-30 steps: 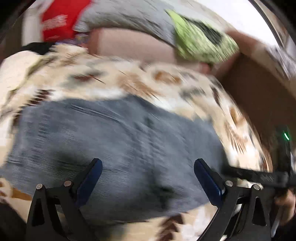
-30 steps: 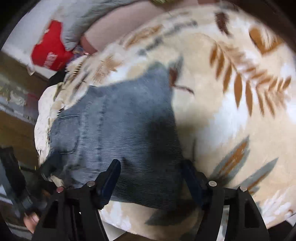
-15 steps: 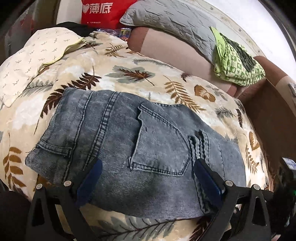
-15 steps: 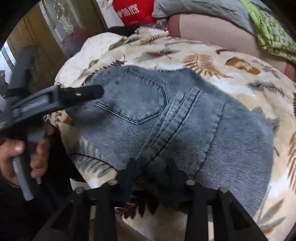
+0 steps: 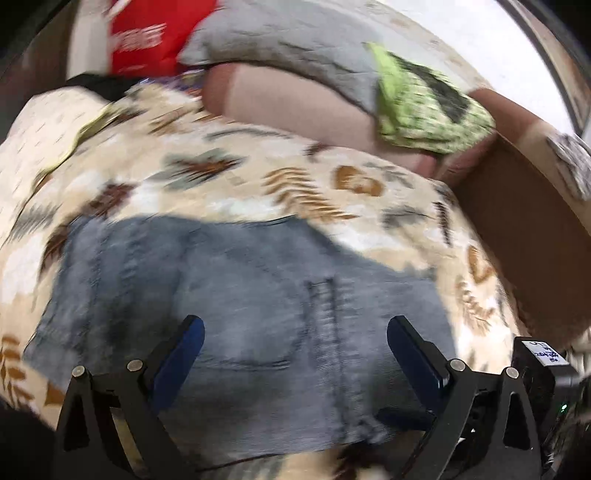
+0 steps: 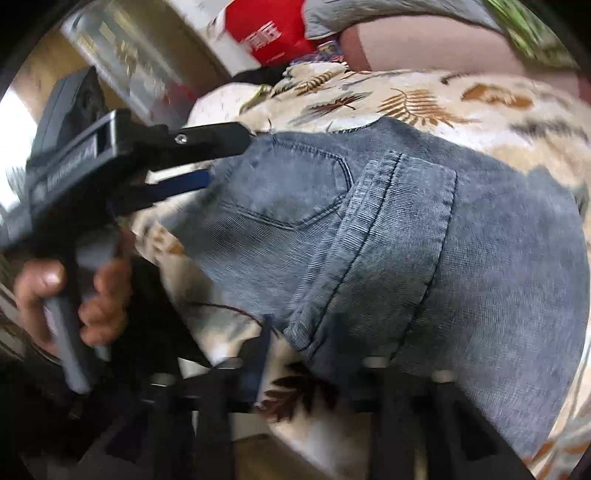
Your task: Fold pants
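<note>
Both grippers have pulled back from the jeans [image 5: 236,295] — left fingers [image 5: 181,350] spread, right's too blurred to tell. Soft, heavy denim — grip the thick waistband [image 6: 369,236].

indoor light, even | motion blur both views | fisheye edges dark

Setting: domestic room, a bedroom or living room. Evidence: cream fleece blanket with brown leaf print [image 5: 303,184] spread over soft furniture; grey quilted pillow [image 5: 295,55]; green patterned cloth [image 5: 424,107] on pink-brown upholstered cushion [image 5: 295,110]; red printed bag [image 6: 273,33].
</note>
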`<action>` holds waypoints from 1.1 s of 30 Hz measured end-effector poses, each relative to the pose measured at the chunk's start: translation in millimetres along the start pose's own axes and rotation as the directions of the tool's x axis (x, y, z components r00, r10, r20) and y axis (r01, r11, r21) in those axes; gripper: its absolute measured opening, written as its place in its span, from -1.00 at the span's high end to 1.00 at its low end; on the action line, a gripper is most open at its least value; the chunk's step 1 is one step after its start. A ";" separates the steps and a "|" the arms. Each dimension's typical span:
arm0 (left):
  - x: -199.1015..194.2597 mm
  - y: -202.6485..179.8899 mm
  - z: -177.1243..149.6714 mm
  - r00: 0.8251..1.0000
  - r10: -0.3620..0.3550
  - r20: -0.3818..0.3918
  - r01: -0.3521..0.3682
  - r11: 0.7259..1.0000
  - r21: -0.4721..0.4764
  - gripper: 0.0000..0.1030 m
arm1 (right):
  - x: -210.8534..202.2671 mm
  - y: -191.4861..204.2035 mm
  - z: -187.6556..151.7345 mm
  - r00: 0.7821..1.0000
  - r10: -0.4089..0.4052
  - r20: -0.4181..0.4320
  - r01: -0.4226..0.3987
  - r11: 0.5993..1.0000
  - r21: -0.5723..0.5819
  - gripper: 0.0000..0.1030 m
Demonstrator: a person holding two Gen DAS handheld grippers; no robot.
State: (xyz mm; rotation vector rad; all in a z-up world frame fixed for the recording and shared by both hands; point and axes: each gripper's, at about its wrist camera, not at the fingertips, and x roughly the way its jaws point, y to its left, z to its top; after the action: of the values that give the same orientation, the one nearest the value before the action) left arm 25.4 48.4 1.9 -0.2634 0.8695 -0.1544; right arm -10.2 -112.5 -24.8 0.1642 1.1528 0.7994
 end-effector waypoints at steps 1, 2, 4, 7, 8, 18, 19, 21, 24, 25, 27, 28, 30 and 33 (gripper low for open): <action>1.8 -7.2 1.9 1.000 -0.013 -0.004 0.013 1.000 0.011 -0.92 | -7.4 -2.0 -0.4 1.000 0.013 0.015 -0.013 1.000 0.028 -0.39; 5.6 -17.4 2.7 1.000 -0.027 -0.016 0.027 0.999 0.027 -0.92 | -18.7 -4.1 -2.3 0.999 0.023 0.039 -0.025 0.998 0.052 -0.40; 11.0 -28.7 -0.3 0.999 -0.036 -0.041 0.038 0.998 0.052 -0.92 | -44.5 -16.5 -8.3 0.996 0.037 0.085 -0.048 0.992 0.120 -0.40; 24.5 -44.7 -13.9 0.995 -0.036 -0.093 0.046 0.993 0.110 -0.92 | -83.1 -63.8 -17.6 0.982 0.033 0.187 -0.088 0.950 0.300 -0.40; 34.9 -50.3 -21.8 0.991 -0.014 -0.134 0.033 0.990 0.140 -0.92 | -93.7 -80.0 -17.3 0.976 0.023 0.217 -0.101 0.928 0.358 -0.40; 74.1 -62.1 -62.4 0.963 0.147 -0.226 -0.076 0.951 0.299 -0.92 | -44.1 -179.9 56.4 0.966 0.104 0.237 -0.221 0.808 0.546 -0.43; 74.1 -62.0 -62.6 0.962 0.150 -0.227 -0.077 0.951 0.300 -0.92 | -29.2 -195.2 53.8 0.976 0.071 0.207 -0.184 0.780 0.598 -0.39; 73.4 -61.8 -63.0 0.963 0.152 -0.224 -0.078 0.949 0.307 -0.92 | -30.4 -203.0 50.9 0.955 0.107 0.278 -0.265 0.729 0.631 -0.38; 74.3 -63.1 -62.1 0.963 0.152 -0.223 -0.080 0.949 0.304 -0.92 | -55.9 -181.3 49.9 0.954 0.088 0.287 -0.248 0.770 0.588 -0.38; 73.2 -61.7 -62.7 0.964 0.150 -0.221 -0.079 0.950 0.301 -0.92 | -62.3 -175.4 47.5 0.953 0.091 0.290 -0.250 0.776 0.579 -0.38; 73.3 -62.4 -61.4 0.965 0.149 -0.218 -0.079 0.951 0.300 -0.92 | -77.9 -158.9 30.4 0.949 0.108 0.296 -0.267 0.773 0.575 -0.39; 74.3 -62.7 -61.0 0.965 0.148 -0.216 -0.079 0.950 0.301 -0.92 | -80.6 -153.9 22.1 0.947 0.113 0.300 -0.274 0.771 0.575 -0.41; 73.6 -62.6 -61.5 0.965 0.148 -0.216 -0.078 0.950 0.301 -0.92 | -75.6 -144.0 4.4 0.957 0.124 0.263 -0.260 0.772 0.580 -0.45; 72.8 -63.6 -62.3 0.964 0.155 -0.215 -0.084 0.948 0.307 -0.92 | -49.4 -155.4 -19.1 0.983 0.104 0.151 -0.177 0.755 0.631 -0.44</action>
State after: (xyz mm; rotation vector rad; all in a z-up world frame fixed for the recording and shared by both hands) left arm 22.0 -40.3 -71.4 0.0916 1.0829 -0.2026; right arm 39.5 -261.0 -74.1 0.8733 1.2865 0.4828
